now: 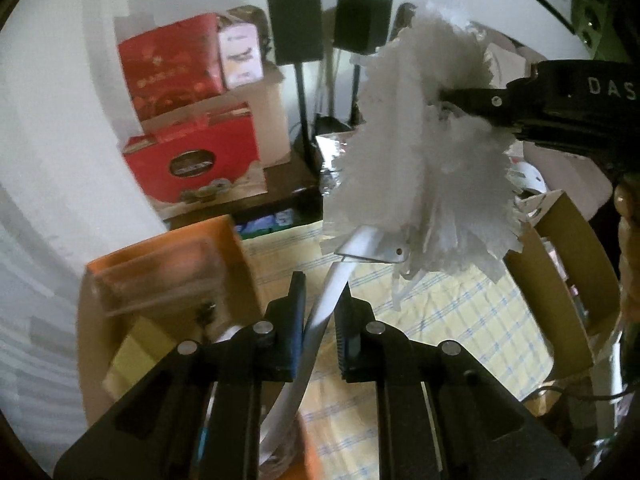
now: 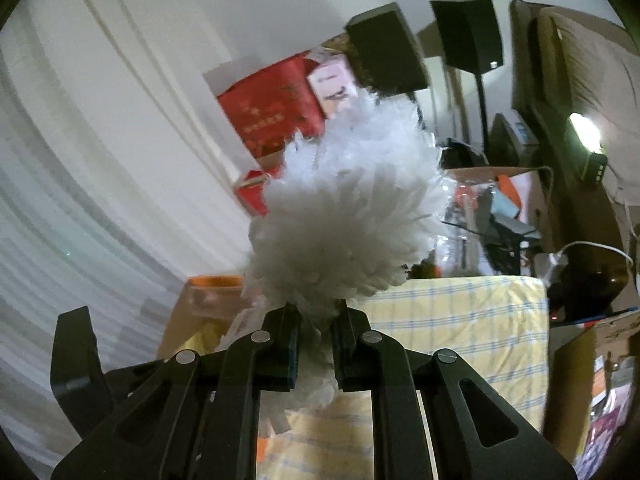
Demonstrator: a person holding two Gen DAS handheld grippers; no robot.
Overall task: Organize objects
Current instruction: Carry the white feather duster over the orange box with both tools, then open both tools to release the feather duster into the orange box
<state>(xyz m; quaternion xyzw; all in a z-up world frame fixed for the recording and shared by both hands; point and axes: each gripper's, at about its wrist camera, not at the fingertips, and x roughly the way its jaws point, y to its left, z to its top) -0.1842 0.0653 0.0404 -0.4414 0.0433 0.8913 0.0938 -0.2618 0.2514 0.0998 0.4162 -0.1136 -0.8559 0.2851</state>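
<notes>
A white fluffy duster (image 1: 424,152) with a flat white handle (image 1: 320,320) is held in the air over the table. My left gripper (image 1: 320,308) is shut on the handle, which runs down between its fingers. My right gripper (image 2: 316,320) is shut on the fluffy head (image 2: 348,216), which fills the middle of the right wrist view. In the left wrist view the right gripper (image 1: 464,100) reaches in from the right and pinches the head's side.
A yellow checked cloth (image 1: 440,320) covers the table. An orange box (image 1: 160,280) with small items stands at the left, a cardboard box (image 1: 560,272) at the right. Red boxes (image 1: 188,160) and black speakers (image 1: 296,24) stand behind.
</notes>
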